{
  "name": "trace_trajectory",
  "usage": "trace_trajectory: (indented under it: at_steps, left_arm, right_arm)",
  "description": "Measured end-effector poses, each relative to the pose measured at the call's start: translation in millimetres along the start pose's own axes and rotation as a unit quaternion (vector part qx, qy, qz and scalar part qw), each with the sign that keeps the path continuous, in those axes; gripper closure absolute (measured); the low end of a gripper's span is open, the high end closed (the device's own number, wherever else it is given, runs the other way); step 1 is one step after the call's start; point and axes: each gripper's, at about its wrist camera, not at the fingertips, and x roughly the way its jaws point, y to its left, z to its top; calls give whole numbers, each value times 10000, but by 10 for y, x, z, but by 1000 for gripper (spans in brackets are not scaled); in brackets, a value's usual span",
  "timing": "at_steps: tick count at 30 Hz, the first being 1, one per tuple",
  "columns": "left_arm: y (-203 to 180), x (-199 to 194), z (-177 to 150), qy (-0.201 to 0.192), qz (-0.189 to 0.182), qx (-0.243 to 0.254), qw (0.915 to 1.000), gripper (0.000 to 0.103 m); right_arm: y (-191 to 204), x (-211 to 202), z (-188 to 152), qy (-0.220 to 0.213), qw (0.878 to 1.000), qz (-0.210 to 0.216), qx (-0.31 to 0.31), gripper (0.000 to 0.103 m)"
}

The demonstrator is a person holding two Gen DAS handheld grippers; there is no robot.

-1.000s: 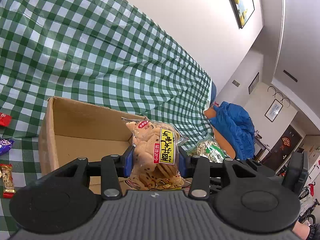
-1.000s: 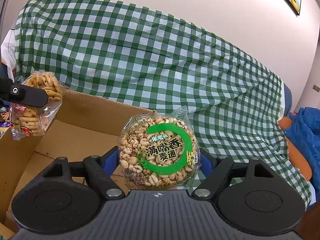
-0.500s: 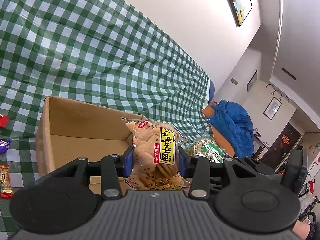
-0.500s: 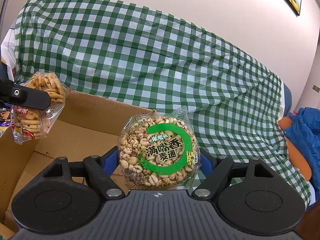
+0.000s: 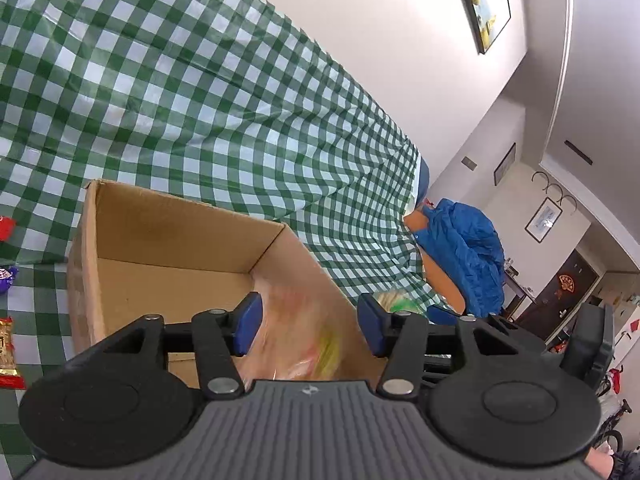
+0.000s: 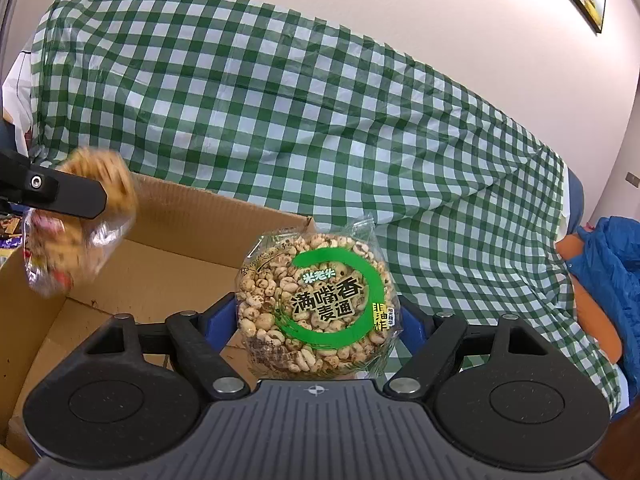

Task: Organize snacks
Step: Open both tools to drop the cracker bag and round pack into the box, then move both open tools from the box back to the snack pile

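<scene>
My left gripper (image 5: 310, 320) hangs over the open cardboard box (image 5: 172, 240), and its jaws are opening. The clear cookie bag (image 5: 304, 344) with a yellow label shows as a blur between the blue pads, free of them and dropping toward the box. In the right wrist view the same cookie bag (image 6: 72, 248) blurs below the left finger (image 6: 60, 196). My right gripper (image 6: 316, 312) is shut on a round bag of puffed grain (image 6: 320, 300) with a green ring label, held upright above the box's right wall (image 6: 192, 248).
A green-and-white checked cloth (image 5: 200, 100) covers the table and the sofa back behind it. Small wrapped snacks lie left of the box: a red one (image 5: 6, 228), a purple one (image 5: 6, 278), a bar (image 5: 8, 352). A blue jacket (image 5: 464, 248) lies at the right.
The left jaws have spread apart and let go of the cookie bag, which is now slipping down blurred toward the box. The right gripper and its puffed grain bag have not moved.
</scene>
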Motion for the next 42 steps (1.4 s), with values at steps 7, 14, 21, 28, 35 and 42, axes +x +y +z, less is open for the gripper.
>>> trace_trajectory:
  at_steps: [7, 14, 21, 28, 35, 42]
  left_arm:
    - [16, -29, 6, -44, 3, -43, 10000, 45]
    - [-8, -102, -5, 49, 15, 138, 9999, 46]
    - [88, -346, -1, 74, 180, 340, 9992, 75]
    - [265, -734, 6, 32, 535, 561, 9970, 84]
    - [602, -1072, 70, 15, 1218, 308, 9921, 84]
    - [1129, -1409, 238, -94, 2292, -354, 9727, 84]
  right_arm:
    - [-20, 17, 0, -41, 10000, -73, 40, 17]
    - [76, 2, 53, -96, 9999, -1, 104, 18]
    - [303, -48, 125, -198, 9998, 70, 40, 22]
    - [504, -62, 235, -166, 9988, 362, 268, 56]
    - [815, -117, 322, -215, 9980, 555, 199, 63]
    - [1053, -200, 374, -258, 9970, 690, 256, 62]
